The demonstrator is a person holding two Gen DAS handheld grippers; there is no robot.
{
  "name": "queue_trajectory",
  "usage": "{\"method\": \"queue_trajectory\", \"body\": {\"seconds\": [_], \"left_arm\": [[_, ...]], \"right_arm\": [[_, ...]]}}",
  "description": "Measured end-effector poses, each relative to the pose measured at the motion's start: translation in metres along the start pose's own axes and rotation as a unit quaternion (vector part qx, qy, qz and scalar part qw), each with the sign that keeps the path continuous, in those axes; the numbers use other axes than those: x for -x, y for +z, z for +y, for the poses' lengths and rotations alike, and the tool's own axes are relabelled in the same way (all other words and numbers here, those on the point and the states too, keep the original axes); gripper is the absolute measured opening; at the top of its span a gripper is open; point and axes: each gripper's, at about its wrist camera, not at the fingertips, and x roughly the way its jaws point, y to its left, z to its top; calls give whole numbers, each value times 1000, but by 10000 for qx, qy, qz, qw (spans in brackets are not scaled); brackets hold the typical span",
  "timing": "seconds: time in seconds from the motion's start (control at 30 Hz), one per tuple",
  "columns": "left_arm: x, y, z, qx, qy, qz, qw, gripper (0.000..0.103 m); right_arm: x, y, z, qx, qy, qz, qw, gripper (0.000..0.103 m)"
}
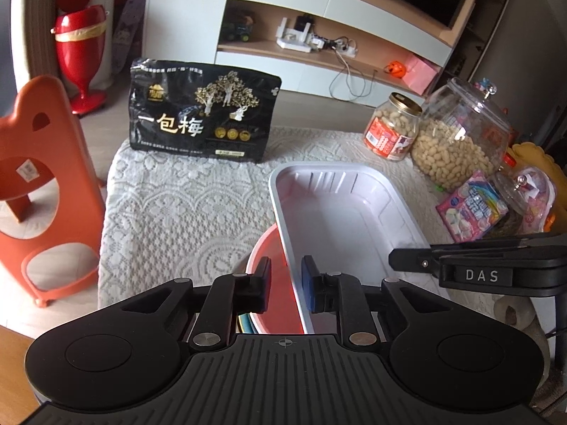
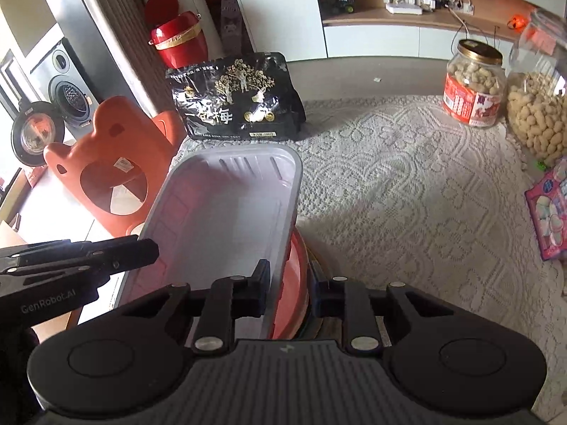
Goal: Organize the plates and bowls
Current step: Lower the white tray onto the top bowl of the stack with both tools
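Observation:
A white rectangular tray (image 1: 340, 209) lies on top of a red bowl (image 1: 269, 283), which sits on further dishes with a coloured rim; it also shows in the right wrist view (image 2: 219, 205), with the red bowl (image 2: 292, 283) under it. My left gripper (image 1: 286, 283) straddles the tray's left rim, one finger outside over the red bowl, one inside the tray. My right gripper (image 2: 288, 288) straddles the tray's right rim the same way. Both stand a little apart around the rim; whether the pads press it I cannot tell. Each gripper shows in the other's view.
A black snack bag (image 1: 202, 113) stands at the table's far edge on the lace cloth (image 1: 170, 212). Two peanut jars (image 1: 393, 127) (image 1: 457, 138) and candy packs (image 1: 471, 209) stand at the right. An orange stool (image 1: 42, 191) is left of the table.

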Motion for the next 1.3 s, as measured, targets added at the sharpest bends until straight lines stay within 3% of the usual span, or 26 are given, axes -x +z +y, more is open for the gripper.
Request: {"method": "queue_trajectory", "body": {"seconds": [0.23, 0.47, 0.7, 0.87, 1.3], "left_arm": [[0, 1, 6, 90, -36, 21, 10000, 21], [11, 6, 8, 186, -191, -56, 9996, 21], [10, 4, 6, 206, -155, 44, 9997, 21], [14, 4, 4, 85, 4, -17, 10000, 21], [9, -2, -11, -187, -22, 2, 9998, 21]], "right_arm": [[-1, 6, 11, 196, -157, -69, 9997, 22], [5, 7, 13, 89, 94, 79, 9999, 22], [-7, -1, 22, 233, -126, 263, 9993, 23], [-7, -3, 14, 215, -146, 254, 9993, 22], [-11, -7, 12, 243, -187, 241, 9992, 22]]}}
